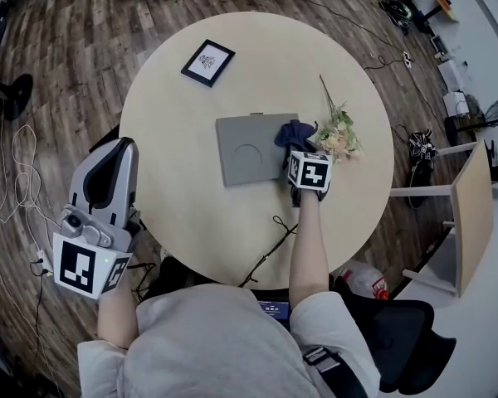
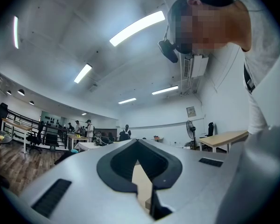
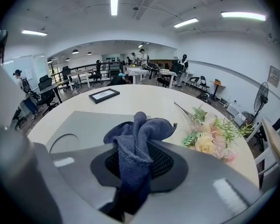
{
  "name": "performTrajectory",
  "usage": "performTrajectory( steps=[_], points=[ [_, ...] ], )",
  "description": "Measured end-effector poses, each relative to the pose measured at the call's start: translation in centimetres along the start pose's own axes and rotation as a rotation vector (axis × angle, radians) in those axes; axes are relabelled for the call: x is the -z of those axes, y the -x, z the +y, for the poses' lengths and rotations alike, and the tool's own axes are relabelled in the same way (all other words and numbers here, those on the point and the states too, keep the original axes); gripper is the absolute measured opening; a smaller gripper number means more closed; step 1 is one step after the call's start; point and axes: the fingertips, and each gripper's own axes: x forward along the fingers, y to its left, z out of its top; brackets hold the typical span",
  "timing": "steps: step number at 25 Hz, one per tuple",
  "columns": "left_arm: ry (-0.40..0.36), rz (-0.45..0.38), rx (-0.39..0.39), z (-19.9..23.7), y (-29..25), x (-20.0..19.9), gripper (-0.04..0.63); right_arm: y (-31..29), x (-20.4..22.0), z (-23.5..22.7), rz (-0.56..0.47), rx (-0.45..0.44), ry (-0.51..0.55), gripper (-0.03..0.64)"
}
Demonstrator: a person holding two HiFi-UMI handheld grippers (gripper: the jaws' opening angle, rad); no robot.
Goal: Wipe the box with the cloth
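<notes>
Beside the person's torso the left gripper idles off the table, jaws closed on nothing, seemingly leaving the right gripper to pinch the cloth at the box's right edge for wiping.
</notes>
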Motion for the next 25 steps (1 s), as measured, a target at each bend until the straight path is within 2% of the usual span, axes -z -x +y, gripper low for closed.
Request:
performTrajectory(
  steps=[6,15,20,25],
  points=[
    [-0.004,-0.008,0.004,0.2,0.9,-0.5,0.003,0.0,0.0,4.3,0.009,-0.062,-0.001,0.092],
    [-0.005,-0.023,-0.001,0.4,2.7,-1.3,0.003,1.3,0.2,8.5,-0.008,-0.084,0.003,0.091],
    [-0.004,-0.032,-0.004,0.4,3.4,-1.6,0.003,1.5,0.5,13.6,0.008,-0.188,0.009,0.091],
    [-0.012,-0.041,-0.014,0.6,4.1,-2.1,0.003,1.8,0.6,17.6,0.008,-0.240,0.020,0.091]
  ],
)
